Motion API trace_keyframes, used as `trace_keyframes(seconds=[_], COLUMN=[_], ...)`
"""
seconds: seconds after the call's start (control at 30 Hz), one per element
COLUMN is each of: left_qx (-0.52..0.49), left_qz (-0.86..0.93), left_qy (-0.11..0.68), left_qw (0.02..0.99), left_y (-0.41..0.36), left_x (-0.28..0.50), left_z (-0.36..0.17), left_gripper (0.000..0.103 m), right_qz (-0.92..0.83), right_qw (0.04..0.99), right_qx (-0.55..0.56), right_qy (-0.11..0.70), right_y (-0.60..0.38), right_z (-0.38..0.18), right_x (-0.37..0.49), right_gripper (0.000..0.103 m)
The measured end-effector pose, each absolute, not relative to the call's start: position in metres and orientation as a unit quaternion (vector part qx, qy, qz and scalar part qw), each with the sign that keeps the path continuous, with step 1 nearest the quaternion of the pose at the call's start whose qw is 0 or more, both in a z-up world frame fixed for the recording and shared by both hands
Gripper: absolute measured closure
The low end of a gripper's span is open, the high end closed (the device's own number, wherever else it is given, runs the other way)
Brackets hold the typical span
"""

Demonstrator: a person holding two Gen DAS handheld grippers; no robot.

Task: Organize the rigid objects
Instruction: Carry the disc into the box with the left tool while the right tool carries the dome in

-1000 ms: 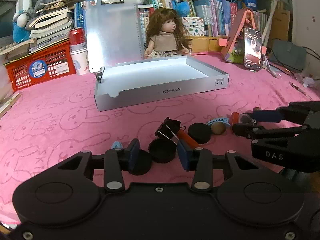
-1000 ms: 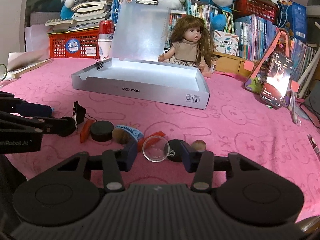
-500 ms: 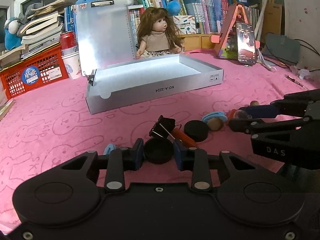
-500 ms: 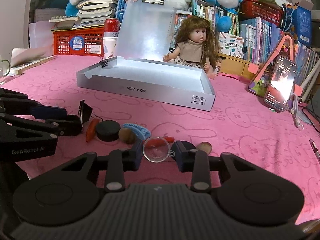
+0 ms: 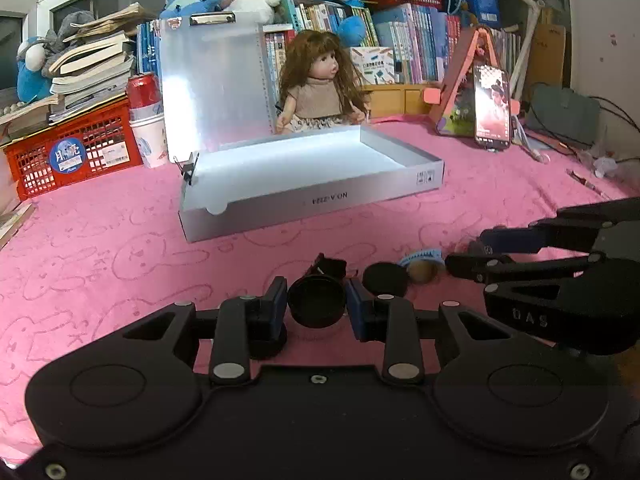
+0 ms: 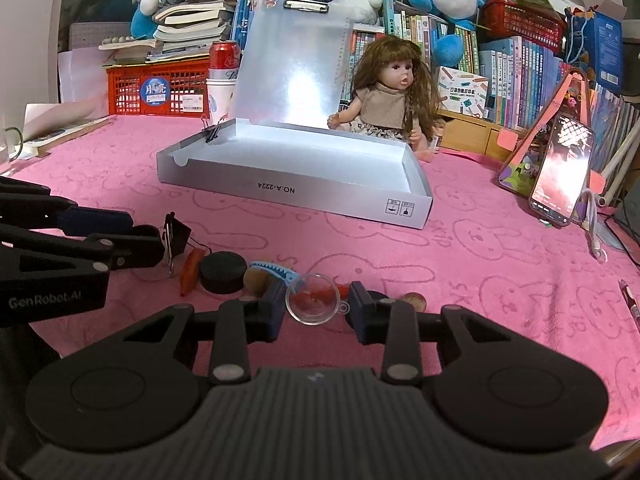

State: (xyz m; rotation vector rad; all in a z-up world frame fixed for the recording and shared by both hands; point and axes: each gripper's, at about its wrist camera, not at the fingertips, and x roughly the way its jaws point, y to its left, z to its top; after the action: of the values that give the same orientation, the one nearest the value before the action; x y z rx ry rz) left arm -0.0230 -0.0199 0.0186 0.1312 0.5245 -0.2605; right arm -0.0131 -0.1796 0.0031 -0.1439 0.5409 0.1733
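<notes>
Round black cap (image 5: 317, 301) clenched in left tongs (image 5: 317, 306), small clear funnel (image 6: 314, 303) clenched in right tongs (image 6: 316, 308), both just closed.

- Left gripper (image 5: 316, 306): matte black body, two round raised discs, silver screws, blue pads on its fingers
- Right gripper (image 6: 316, 306): black ribbed grey-black housing, silver screws, blue pads; white "GenRobot.AI" lettering marks the left gripper's side

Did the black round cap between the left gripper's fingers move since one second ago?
Yes. The black round cap now sits clamped in the left gripper, clear of the binder clip it lay beside.
</notes>
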Motion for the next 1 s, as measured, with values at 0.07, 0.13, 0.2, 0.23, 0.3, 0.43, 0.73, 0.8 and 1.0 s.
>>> trace_keyframes(seconds=[0.07,0.13,0.2,0.23,0.3,0.43,0.73,0.8,1.0], left_qx=[0.059,0.051,0.039,0.029,0.014,0.009,0.003,0.001,0.0], left_qz=[-0.128,-0.129,-0.133,-0.136,-0.136,-0.133,-0.144,-0.146,-0.146], left_qy=[0.258,0.261,0.268,0.274,0.281,0.283,0.276,0.276,0.275], left_qw=[0.956,0.955,0.954,0.952,0.95,0.95,0.95,0.95,0.95], left_y=[-0.019,-0.018,-0.016,-0.015,-0.013,-0.014,-0.018,-0.017,-0.018], left_x=[-0.022,-0.02,-0.014,-0.01,0.0,0.015,0.026,0.026,0.037], left_z=[0.021,0.023,0.025,0.026,0.028,0.032,0.044,0.045,0.051], left_gripper=[0.072,0.072,0.072,0.072,0.072,0.072,0.072,0.072,0.072], right_qz=[0.084,0.084,0.085,0.085,0.085,0.084,0.08,0.079,0.077], right_qw=[0.958,0.958,0.957,0.957,0.956,0.955,0.954,0.955,0.953], right_qx=[-0.07,-0.067,-0.06,-0.056,-0.046,-0.024,0.005,0.006,0.01], right_qy=[0.266,0.267,0.27,0.271,0.276,0.284,0.288,0.287,0.291], right_y=[-0.18,-0.18,-0.182,-0.183,-0.185,-0.19,-0.197,-0.198,-0.201], right_z=[0.005,0.007,0.008,0.009,0.011,0.016,0.022,0.022,0.026], right_x=[-0.012,-0.011,-0.008,-0.006,-0.002,0.01,0.029,0.031,0.042], right_gripper=[0.064,0.064,0.064,0.064,0.064,0.064,0.064,0.064,0.064])
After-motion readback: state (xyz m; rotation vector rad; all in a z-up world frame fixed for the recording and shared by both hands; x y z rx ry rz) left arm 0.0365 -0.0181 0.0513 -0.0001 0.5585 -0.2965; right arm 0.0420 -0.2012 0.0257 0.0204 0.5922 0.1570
